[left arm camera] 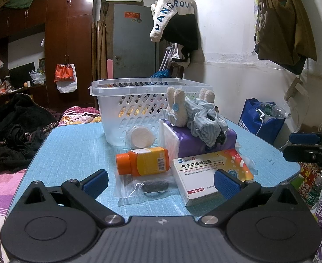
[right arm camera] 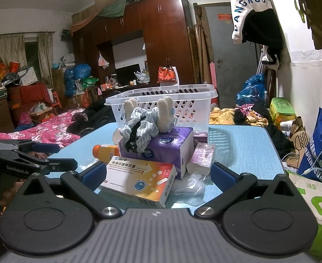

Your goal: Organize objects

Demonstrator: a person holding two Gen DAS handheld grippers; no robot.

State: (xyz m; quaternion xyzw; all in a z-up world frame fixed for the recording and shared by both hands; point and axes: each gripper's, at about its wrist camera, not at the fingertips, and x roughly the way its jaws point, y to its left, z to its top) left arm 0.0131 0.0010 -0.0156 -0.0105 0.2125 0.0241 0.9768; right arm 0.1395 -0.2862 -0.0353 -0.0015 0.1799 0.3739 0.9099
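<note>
A clear plastic basket (left arm camera: 139, 107) with slotted walls stands at the far side of the blue table (left arm camera: 77, 149); through the slots something yellow shows low inside, though what it is cannot be made out. In front of the basket a purple tissue pack (right arm camera: 167, 146) carries a striped cloth bundle (right arm camera: 139, 129) and a cream plush toy (left arm camera: 178, 107) lying on top of it. A round white disc in wrap (left arm camera: 141, 137) leans against the basket's base. An orange pill bottle (left arm camera: 143, 161) lies on its side just beside a white-and-orange medicine box (left arm camera: 213, 171), which rests flat at the near edge. A clear bag (left arm camera: 147, 186) holding a small dark item sits before the bottle. A pink-patterned packet (right arm camera: 202, 155) lies right of the tissue pack.

The left gripper (left arm camera: 161, 183) is spread wide, holding nothing, its blue pads (left arm camera: 95, 180) either side of the bag and box. The right gripper (right arm camera: 158, 175) is likewise wide apart and empty, framing the medicine box
</note>
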